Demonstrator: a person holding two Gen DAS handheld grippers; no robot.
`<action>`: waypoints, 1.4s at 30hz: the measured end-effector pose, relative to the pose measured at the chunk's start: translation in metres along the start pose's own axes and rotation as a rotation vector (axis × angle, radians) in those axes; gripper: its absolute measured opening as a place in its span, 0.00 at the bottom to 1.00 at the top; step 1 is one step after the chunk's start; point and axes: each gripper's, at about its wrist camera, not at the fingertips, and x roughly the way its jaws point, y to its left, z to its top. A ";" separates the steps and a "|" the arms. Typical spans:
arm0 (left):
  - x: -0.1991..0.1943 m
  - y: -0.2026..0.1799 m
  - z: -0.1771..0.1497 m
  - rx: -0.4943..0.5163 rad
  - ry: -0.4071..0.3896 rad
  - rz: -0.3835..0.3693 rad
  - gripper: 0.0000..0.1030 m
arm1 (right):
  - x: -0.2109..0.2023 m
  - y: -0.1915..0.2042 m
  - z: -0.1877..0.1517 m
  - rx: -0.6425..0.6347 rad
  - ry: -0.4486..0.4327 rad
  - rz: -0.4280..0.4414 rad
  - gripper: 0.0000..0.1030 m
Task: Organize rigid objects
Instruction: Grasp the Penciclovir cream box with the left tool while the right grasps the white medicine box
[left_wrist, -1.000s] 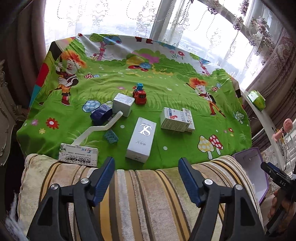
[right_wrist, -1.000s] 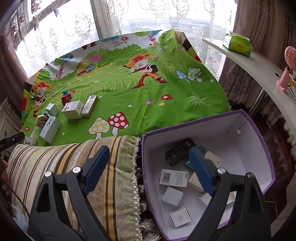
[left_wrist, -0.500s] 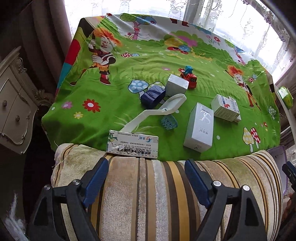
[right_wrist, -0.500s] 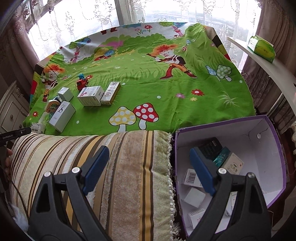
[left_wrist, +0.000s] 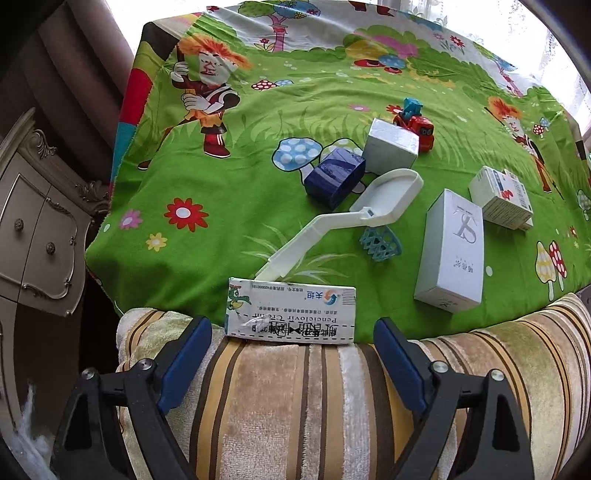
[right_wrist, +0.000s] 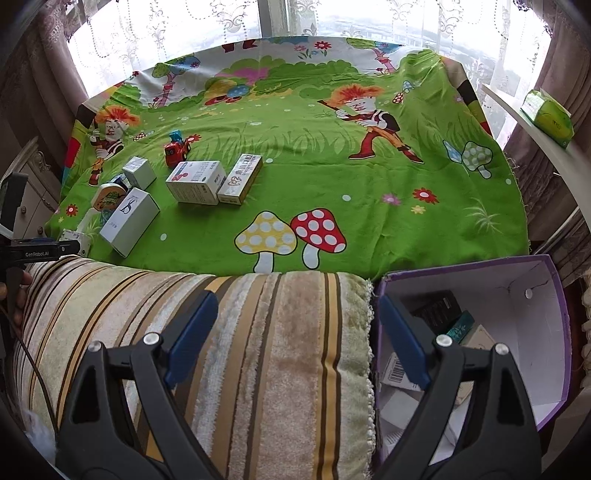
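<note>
On the green cartoon sheet (left_wrist: 221, 206) lie a flat cream box (left_wrist: 291, 314), a white scoop (left_wrist: 369, 206), a navy box (left_wrist: 334, 177), a white cube box (left_wrist: 391, 151), a red toy car (left_wrist: 415, 125), a teal lattice piece (left_wrist: 380, 245), a tall white box (left_wrist: 452, 251) and stacked medicine boxes (left_wrist: 502, 199). My left gripper (left_wrist: 291, 328) hangs over the cushion edge. Its jaws are opening, and the cream box lies just past the tips, untouched. My right gripper (right_wrist: 295, 306) stands open and empty beside the purple box (right_wrist: 546, 332), which holds several small packages.
A striped cushion (right_wrist: 221, 332) runs along the sheet's near edge under both grippers. A carved cabinet (left_wrist: 37, 229) stands at the left. A white shelf (right_wrist: 517, 110) with a green tissue pack (right_wrist: 548, 114) curves along the right. Curtained windows are behind.
The left gripper swung left and tipped downward toward the cream box, its jaws spreading wider. The right gripper slid left from over the purple box to over the cushion, still open.
</note>
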 end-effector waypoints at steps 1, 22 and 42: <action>0.002 0.000 0.001 0.002 0.005 0.003 0.88 | 0.001 0.003 0.002 -0.008 0.000 0.003 0.88; 0.006 -0.003 -0.009 0.017 -0.049 0.021 0.74 | 0.068 0.086 0.070 -0.103 0.064 0.056 0.92; -0.005 0.004 -0.011 -0.024 -0.147 0.010 0.74 | 0.143 0.122 0.118 0.004 0.152 -0.005 0.94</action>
